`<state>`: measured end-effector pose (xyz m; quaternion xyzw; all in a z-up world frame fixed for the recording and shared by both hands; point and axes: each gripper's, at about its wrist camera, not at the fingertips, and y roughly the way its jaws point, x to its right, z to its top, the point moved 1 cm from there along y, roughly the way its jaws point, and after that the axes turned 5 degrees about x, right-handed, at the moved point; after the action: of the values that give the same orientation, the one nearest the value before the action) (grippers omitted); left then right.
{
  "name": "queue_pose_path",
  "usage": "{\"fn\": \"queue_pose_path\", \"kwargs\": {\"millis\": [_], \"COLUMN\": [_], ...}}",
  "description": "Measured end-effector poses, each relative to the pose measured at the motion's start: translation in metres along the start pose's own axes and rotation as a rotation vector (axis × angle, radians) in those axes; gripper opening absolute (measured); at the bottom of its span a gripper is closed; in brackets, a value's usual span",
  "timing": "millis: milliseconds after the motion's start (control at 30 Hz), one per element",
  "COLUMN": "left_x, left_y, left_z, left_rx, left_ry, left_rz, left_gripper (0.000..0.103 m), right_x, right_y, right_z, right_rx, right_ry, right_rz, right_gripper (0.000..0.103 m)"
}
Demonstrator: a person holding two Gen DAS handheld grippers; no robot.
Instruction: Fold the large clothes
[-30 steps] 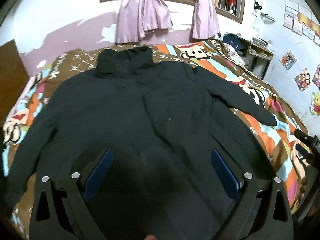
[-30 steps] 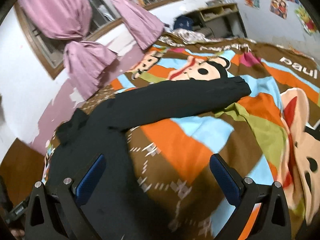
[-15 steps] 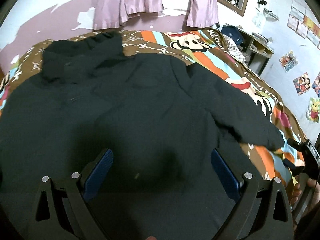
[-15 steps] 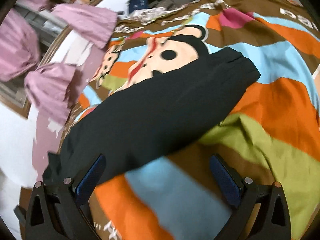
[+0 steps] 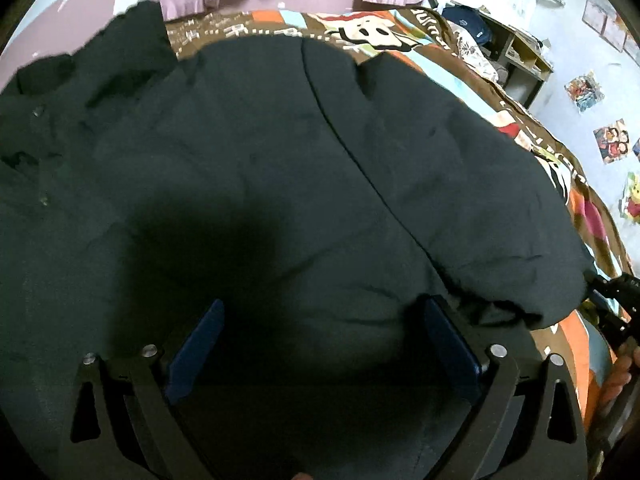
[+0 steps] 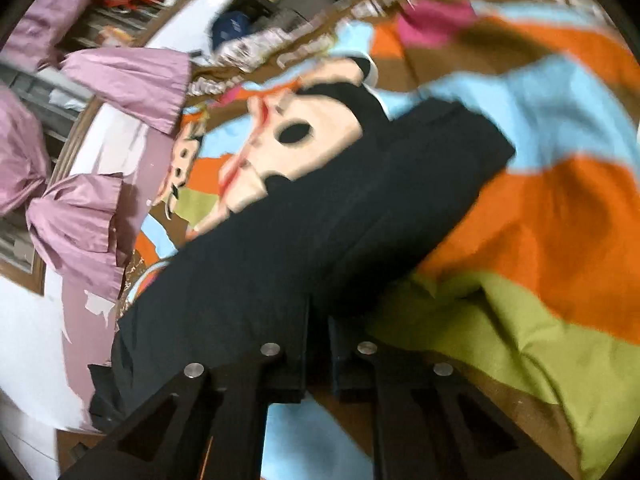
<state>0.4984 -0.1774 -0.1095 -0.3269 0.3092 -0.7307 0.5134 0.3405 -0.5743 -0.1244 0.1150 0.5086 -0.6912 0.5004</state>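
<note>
Spread across a bed under a striped cartoon-monkey blanket (image 5: pixel 404 46): a large black jacket (image 5: pixel 280 152), front up, filling nearly the whole left wrist view, collar (image 5: pixel 120 40) toward the purple wall and sleeve (image 6: pixel 360 200) flung out to the side over orange and blue stripes. Seen whole only from the left wrist; from the right wrist just that sleeve, lying slantwise from the lower left to its cuff near the middle right, over the printed monkey face (image 6: pixel 296 152).

Shown in the right wrist view alone: lime-green and orange blanket folds, tied pink curtains (image 6: pixel 100 160) at a wooden-framed window. In the left wrist view alone: cartoon pictures (image 5: pixel 610 140) stuck on the pale wall, a shelf unit (image 5: pixel 520 56) beyond the bed.

Left gripper (image 5: pixel 320 344) low over the jacket's body, blue pads (image 5: pixel 448 344) spread wide, dark cloth lying between but not pinched. Right gripper (image 6: pixel 318 344) having just snapped closed, fingers pressed together on the sleeve's lower edge; also glimpsed at the left view's right border, with a hand (image 5: pixel 616 384) behind it.
</note>
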Motion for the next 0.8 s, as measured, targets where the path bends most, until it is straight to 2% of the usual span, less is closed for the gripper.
{"fn": "queue_pose_path", "kwargs": {"millis": [100, 233, 400, 500, 600, 700, 800], "left_x": [-0.012, -0.031, -0.060, -0.081, -0.104, -0.133, -0.164], "left_y": [-0.002, -0.020, -0.066, -0.103, -0.142, -0.182, -0.215], "left_z": [-0.002, -0.007, -0.016, -0.024, -0.035, -0.051, -0.068], "left_rx": [-0.016, -0.027, -0.049, -0.018, 0.021, 0.056, 0.081], "left_ry": [-0.024, -0.053, -0.104, -0.117, -0.131, -0.164, -0.224], "left_rz": [-0.042, -0.054, -0.039, -0.026, -0.017, -0.019, -0.024], "left_gripper": [0.098, 0.098, 0.098, 0.098, 0.098, 0.098, 0.098], "right_x": [-0.036, -0.102, -0.204, -0.263, -0.312, -0.345, -0.361], "right_y": [-0.024, -0.054, -0.084, -0.100, -0.109, -0.110, -0.104], "right_z": [0.009, 0.014, -0.013, -0.054, -0.114, -0.178, -0.234], "right_rx": [0.097, 0.218, 0.302, 0.313, 0.278, 0.197, 0.116], "right_ry": [-0.132, -0.334, -0.635, -0.830, -1.058, -1.242, -1.391], "right_rz": [0.010, 0.040, 0.128, 0.212, 0.292, 0.377, 0.428], "right_gripper": [0.005, 0.004, 0.004, 0.004, 0.004, 0.004, 0.004]}}
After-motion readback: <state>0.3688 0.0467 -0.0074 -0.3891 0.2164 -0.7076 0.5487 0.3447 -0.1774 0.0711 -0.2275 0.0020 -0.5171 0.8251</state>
